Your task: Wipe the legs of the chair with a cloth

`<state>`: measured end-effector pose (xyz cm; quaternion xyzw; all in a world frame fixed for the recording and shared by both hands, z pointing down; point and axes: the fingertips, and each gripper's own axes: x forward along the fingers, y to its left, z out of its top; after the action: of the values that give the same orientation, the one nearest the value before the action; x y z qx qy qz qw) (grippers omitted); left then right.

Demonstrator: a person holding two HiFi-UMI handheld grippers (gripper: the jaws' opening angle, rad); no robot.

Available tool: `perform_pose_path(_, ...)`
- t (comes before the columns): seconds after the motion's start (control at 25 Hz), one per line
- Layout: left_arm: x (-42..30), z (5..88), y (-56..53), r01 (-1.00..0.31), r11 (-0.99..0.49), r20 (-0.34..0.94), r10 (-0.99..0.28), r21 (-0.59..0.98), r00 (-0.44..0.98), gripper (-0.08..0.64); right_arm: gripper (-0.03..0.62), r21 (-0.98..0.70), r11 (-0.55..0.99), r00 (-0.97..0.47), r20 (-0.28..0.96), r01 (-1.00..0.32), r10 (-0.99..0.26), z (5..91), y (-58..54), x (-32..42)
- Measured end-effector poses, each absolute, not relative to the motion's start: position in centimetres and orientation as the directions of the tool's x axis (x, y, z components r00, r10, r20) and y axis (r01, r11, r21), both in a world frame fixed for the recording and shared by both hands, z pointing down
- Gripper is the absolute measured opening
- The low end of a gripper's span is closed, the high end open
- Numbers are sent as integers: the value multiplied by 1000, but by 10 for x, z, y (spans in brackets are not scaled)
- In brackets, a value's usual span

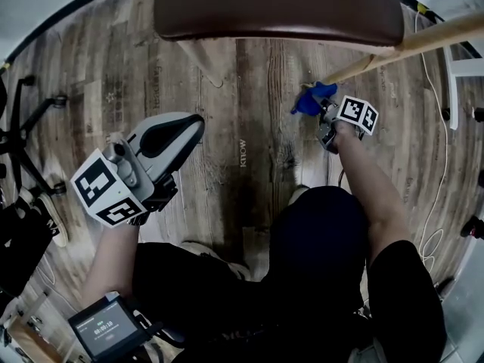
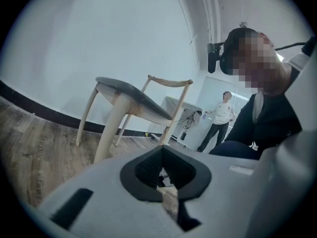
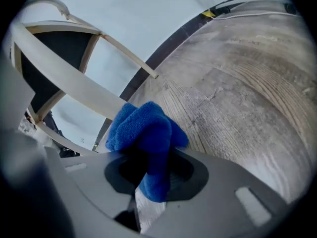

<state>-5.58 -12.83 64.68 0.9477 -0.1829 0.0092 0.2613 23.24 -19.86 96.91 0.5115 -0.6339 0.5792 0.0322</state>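
Head view: right tongs [image 1: 325,118] clamp blue cloth [image 1: 312,99] beside chair leg [image 1: 412,44], cable [image 1: 445,148] nearby.

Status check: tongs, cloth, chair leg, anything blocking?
Left tongs shut, empty, held aside. Right tongs shut on blue cloth, at a chair leg. Nothing in the way.

Soft, even indoor light. Shadow pools on the wooden plank floor [image 1: 249,112] below the brown padded chair seat [image 1: 280,6]. Fisheye edges bend, corners darken; the blue fluffy cloth [image 3: 146,128] looks fairly sharp.
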Motion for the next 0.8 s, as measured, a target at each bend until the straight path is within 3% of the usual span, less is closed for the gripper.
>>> perform_pose_path(0.44, -48, 633, -126, -306, -820, 60, -318, 484, 946, -2, 97, -615, 150, -519, 481, -774, -707, 772, -197, 237)
perform_pose_path(0.8, -41, 620, -125, -281, -832, 28, -306, 477, 952, -2, 97, -569, 433, -660, 281, -699, -696, 612, -196, 196)
